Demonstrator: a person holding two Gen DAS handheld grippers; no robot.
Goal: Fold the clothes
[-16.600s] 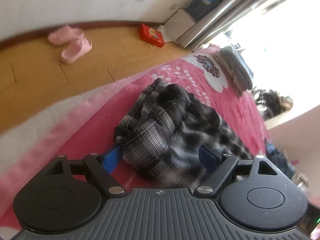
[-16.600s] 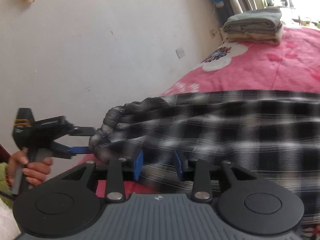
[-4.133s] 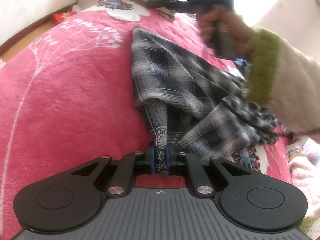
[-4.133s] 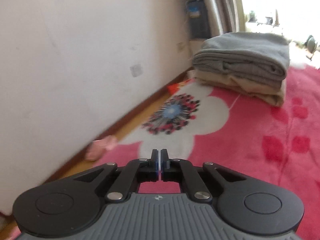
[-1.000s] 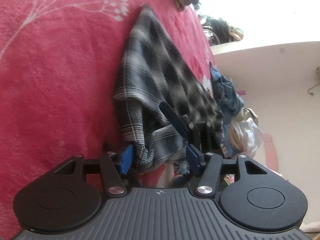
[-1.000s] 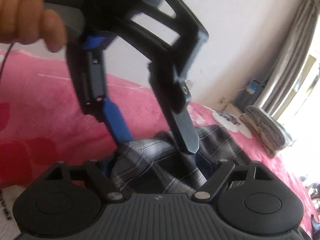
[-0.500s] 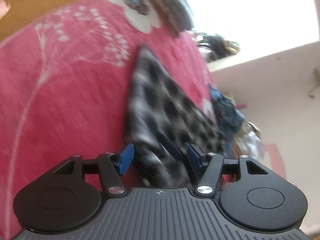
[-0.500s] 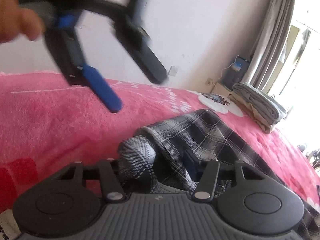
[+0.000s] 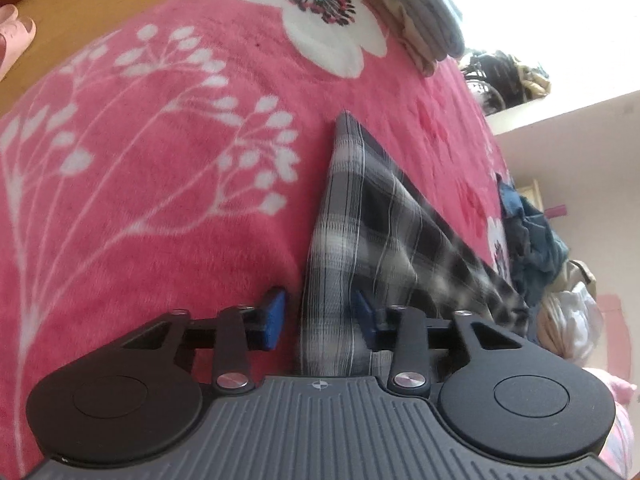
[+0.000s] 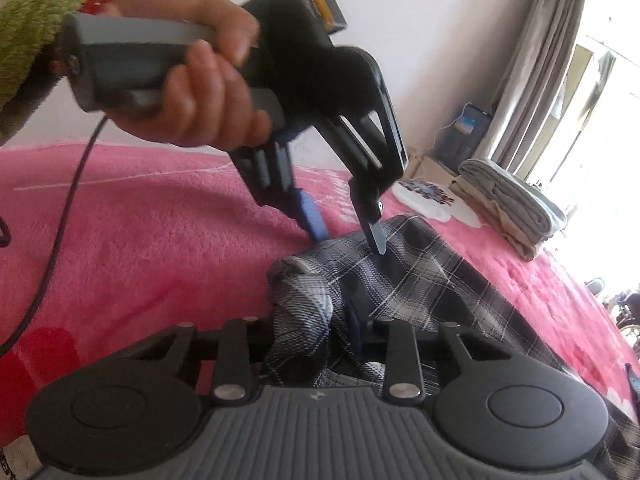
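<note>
Two grippers are closing on the near end of the plaid garment (image 9: 372,216), which lies in a long strip on the pink blanket (image 9: 160,168), its far corner pointing toward the white flower print. The left gripper (image 9: 320,316) straddles the near left edge: cloth sits between the blue pads, but the left pad (image 9: 274,314) still shows a gap of pink beside it, so nothing is pinched yet. The right gripper (image 10: 320,328) has a bunched fold of plaid filling the space between its jaws; its left pad is hidden by the cloth, so I cannot tell whether it already bites. To do this step well, each gripper should probably catch all layers of the edge, not only the top one, and take hold well in from the hem so the corners lift level together. In the right wrist view the hand (image 10: 200,92) and the left tool crowd just above the bunched fold, so the two tools could knock together. At the far end rests a folded stack (image 10: 508,204) of grey and beige, well apart; a heap of blue clothes (image 9: 528,232) lies to the right.
</note>
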